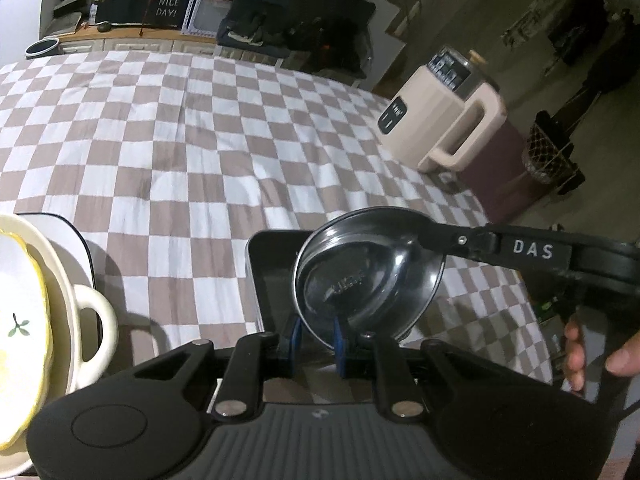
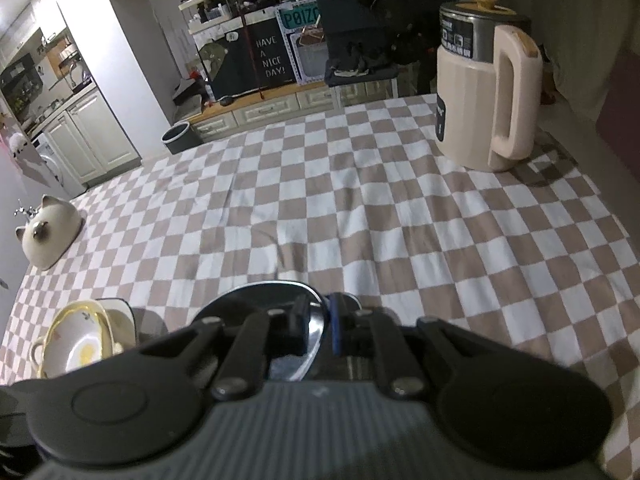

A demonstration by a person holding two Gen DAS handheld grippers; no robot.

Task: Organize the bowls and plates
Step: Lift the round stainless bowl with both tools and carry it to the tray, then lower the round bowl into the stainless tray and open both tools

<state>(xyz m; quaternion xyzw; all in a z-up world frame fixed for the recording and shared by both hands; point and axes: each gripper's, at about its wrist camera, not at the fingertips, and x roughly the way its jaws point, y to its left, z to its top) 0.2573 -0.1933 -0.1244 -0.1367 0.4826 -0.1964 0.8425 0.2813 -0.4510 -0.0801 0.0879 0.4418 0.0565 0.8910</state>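
A shiny black bowl [image 1: 372, 280] hangs tilted over a black rectangular tray [image 1: 266, 280] on the checked tablecloth. My left gripper [image 1: 318, 340] is shut on the bowl's near rim, which sits between its blue pads. From the right, my right gripper [image 1: 430, 238] reaches in and is shut on the far rim. In the right wrist view the bowl [image 2: 256, 300] sits just below the right gripper [image 2: 318, 326], its rim clamped between the pads. At the left stands a stack: a yellow-rimmed white bowl [image 1: 24, 320] [image 2: 78, 346] inside a cream handled dish [image 1: 94, 320].
A cream electric kettle [image 1: 440, 120] [image 2: 480, 92] stands at the table's far right. A cat-shaped ceramic dish [image 2: 48, 232] sits near the far left edge. A hand [image 1: 580, 356] holds the right gripper's handle. The checked tablecloth [image 2: 340, 208] covers the table.
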